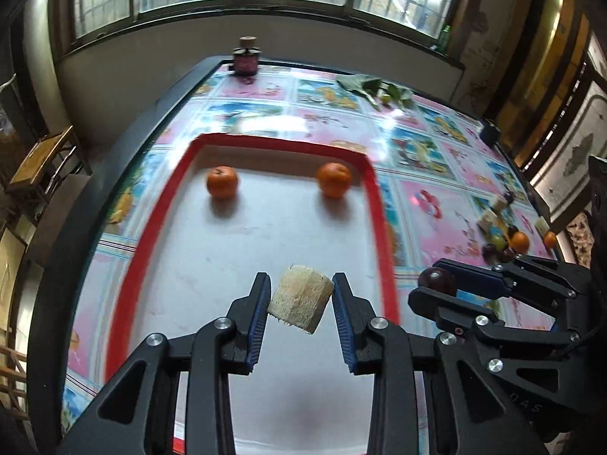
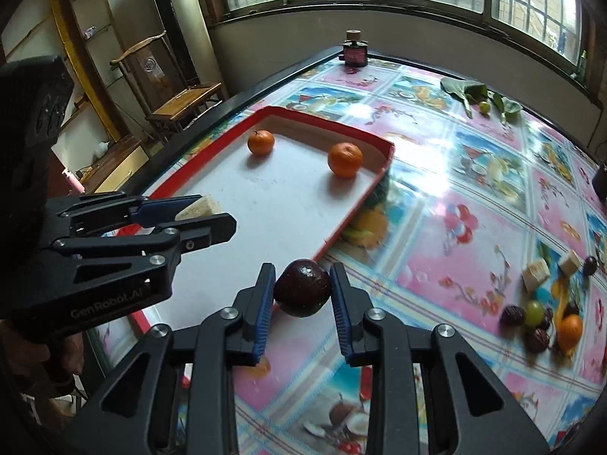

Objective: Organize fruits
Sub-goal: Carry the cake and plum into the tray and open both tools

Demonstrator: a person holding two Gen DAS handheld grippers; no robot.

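Observation:
My left gripper (image 1: 301, 288) is shut on a pale cut sugarcane piece (image 1: 299, 301) and holds it above the white floor of the red-rimmed tray (image 1: 383, 227). Two oranges (image 1: 222, 182) (image 1: 334, 179) sit at the tray's far end. My right gripper (image 2: 302, 280) is shut on a dark plum (image 2: 302, 292), just outside the tray's near right edge (image 2: 353, 212). The right gripper also shows in the left wrist view (image 1: 436, 284). The left gripper shows in the right wrist view (image 2: 212, 214), over the tray.
A loose pile of fruit (image 2: 546, 311) with grapes, dark plums, oranges and cane pieces lies on the table's right side. Green leaves (image 2: 478, 94) and a small jar (image 2: 354, 51) stand at the far edge. A wooden chair (image 2: 178, 102) stands left of the table.

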